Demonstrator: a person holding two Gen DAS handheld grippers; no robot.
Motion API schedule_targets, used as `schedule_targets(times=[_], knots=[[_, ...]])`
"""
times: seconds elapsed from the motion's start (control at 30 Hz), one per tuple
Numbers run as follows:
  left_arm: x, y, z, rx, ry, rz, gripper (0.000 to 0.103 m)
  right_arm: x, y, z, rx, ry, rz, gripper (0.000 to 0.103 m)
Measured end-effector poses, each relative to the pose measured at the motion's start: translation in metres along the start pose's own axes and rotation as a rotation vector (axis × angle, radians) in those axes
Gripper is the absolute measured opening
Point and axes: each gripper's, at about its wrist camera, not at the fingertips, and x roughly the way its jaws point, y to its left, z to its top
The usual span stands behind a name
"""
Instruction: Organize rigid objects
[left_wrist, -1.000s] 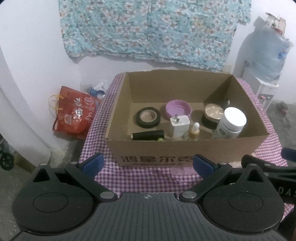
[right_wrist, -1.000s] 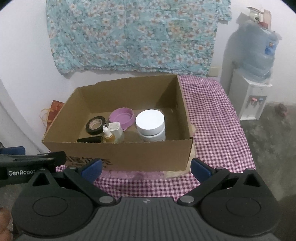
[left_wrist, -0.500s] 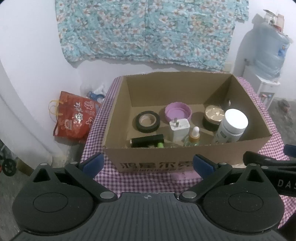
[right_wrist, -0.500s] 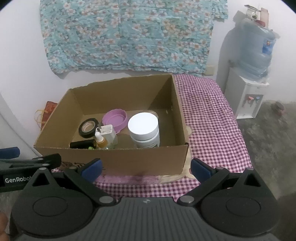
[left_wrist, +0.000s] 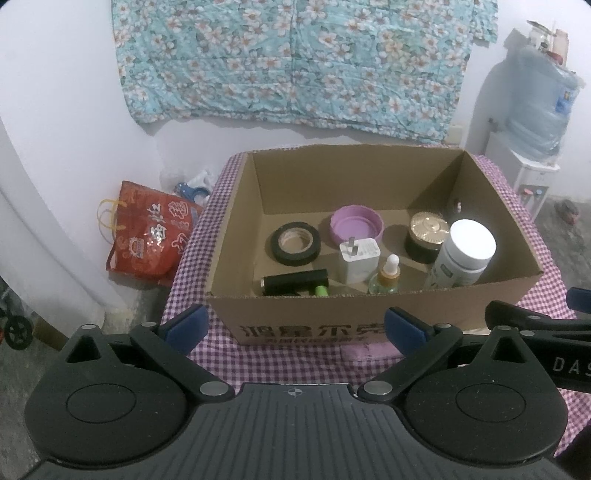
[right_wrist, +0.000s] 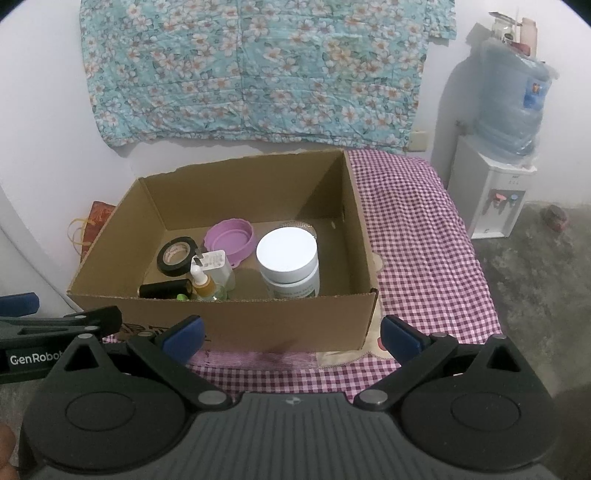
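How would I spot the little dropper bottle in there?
Find the open cardboard box on the checked tablecloth. Near its front wall, right in front of the white plug adapter, stands the dropper bottle: clear glass, amber collar, white rubber cap, the smallest upright item.

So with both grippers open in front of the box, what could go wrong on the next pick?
1. The dropper bottle, white charger and black cylinder crowd together by the cardboard box's near wall; fingers reaching for one may knock the bottle over.
2. The tall white-lidded jar partly hides the gold-lidded jar, so reaching past risks tipping it.
3. The left gripper and right gripper sit close together and could collide.
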Motion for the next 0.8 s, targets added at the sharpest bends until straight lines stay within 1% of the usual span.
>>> schedule_targets(times=[0.8], knots=[[0.0005,-0.0005,-0.0003,-0.004,0.005,0.002,0.100,0.0008,-0.0005,0.0012,-0.002,0.001,0.000,0.103]])
